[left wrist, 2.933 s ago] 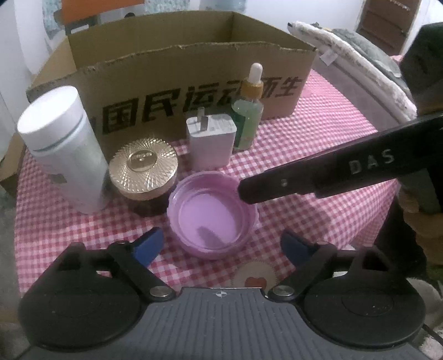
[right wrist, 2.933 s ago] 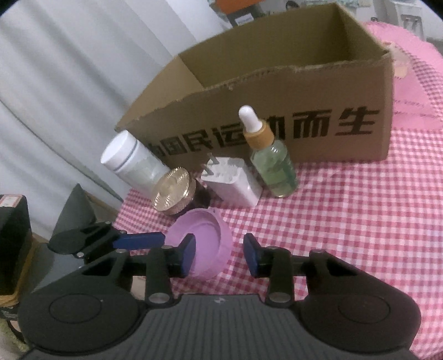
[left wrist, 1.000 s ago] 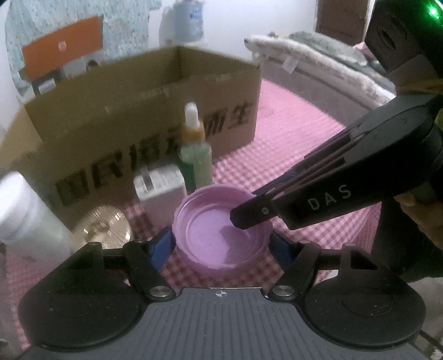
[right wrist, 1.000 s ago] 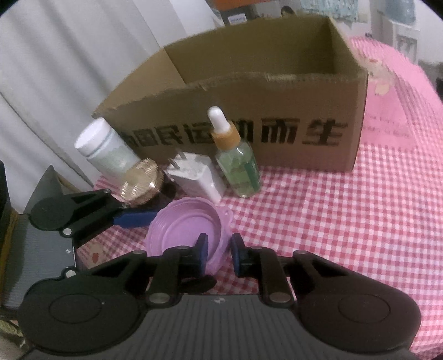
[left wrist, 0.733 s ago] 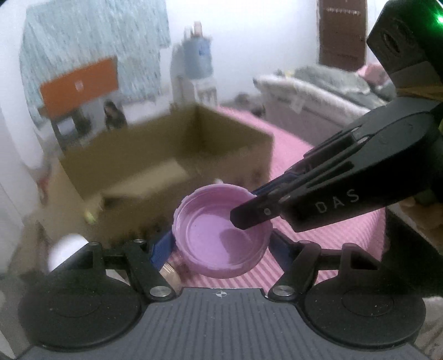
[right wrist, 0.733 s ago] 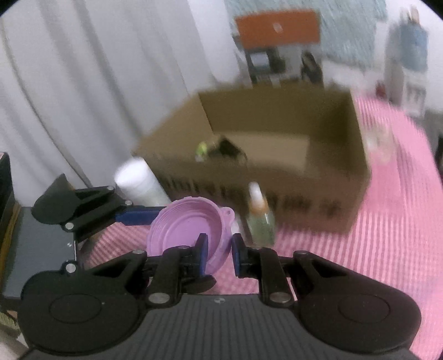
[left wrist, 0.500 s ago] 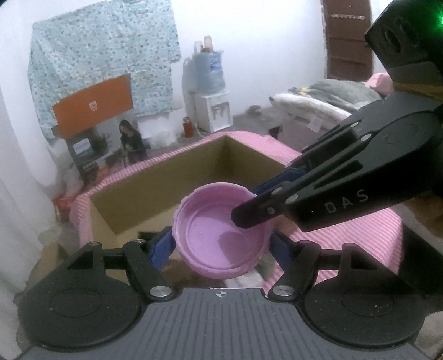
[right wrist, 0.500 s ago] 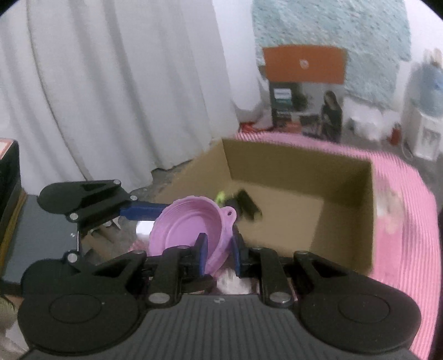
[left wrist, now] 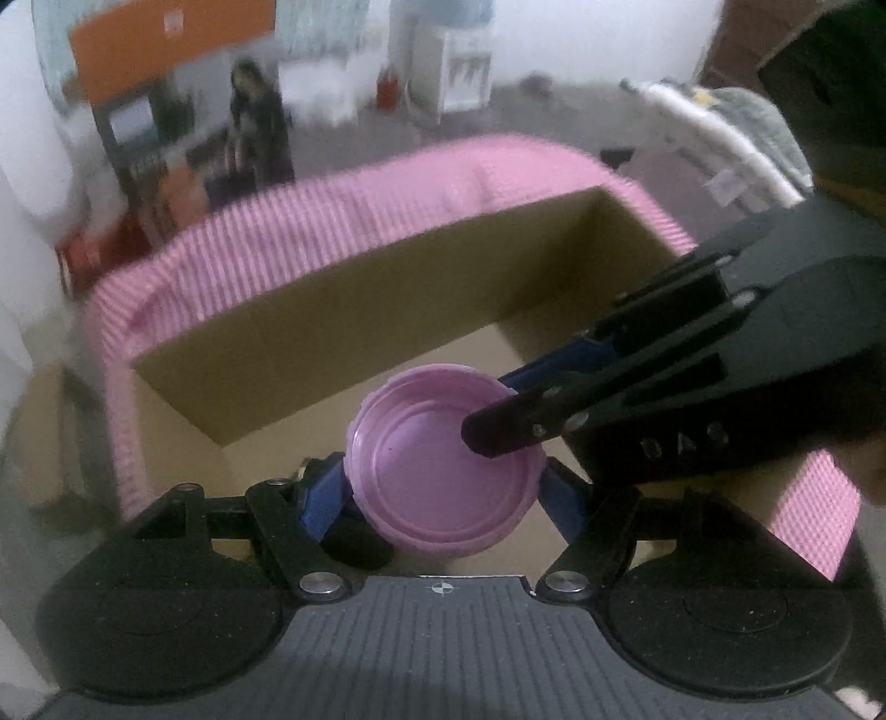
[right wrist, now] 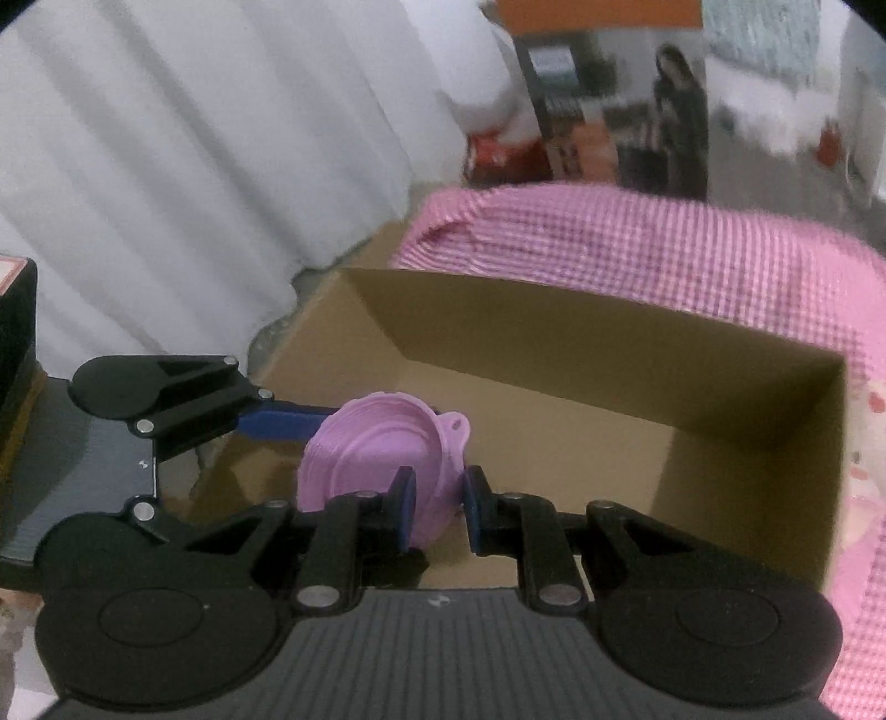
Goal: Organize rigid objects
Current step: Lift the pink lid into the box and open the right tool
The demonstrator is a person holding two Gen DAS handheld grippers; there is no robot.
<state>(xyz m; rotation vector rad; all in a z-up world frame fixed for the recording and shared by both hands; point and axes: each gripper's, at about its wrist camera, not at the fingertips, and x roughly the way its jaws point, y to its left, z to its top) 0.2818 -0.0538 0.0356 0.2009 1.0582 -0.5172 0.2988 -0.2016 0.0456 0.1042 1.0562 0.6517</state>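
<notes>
Lid (left wrist: 443, 471) now over box (left wrist: 343, 310), between both tongs (right wrist: 437, 509)

Pink checked tablecloth (right wrist: 637, 249), white curtain (right wrist: 194, 166) — orange-topped shelf (left wrist: 166, 33)

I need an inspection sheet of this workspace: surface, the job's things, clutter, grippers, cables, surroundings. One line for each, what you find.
Surface: pink checked tablecloth, blurred.
Job's things: purple lid held above the open cardboard box; a dark item in the box under the lid, not identifiable.
Clutter: nothing seen.
Grippers: left gripper clamps the lid across its width; right gripper pinches the lid's rim.
Cables: nothing seen.
Surroundings: white curtain, orange-topped shelf, a person standing far back, folded bedding on the right.
</notes>
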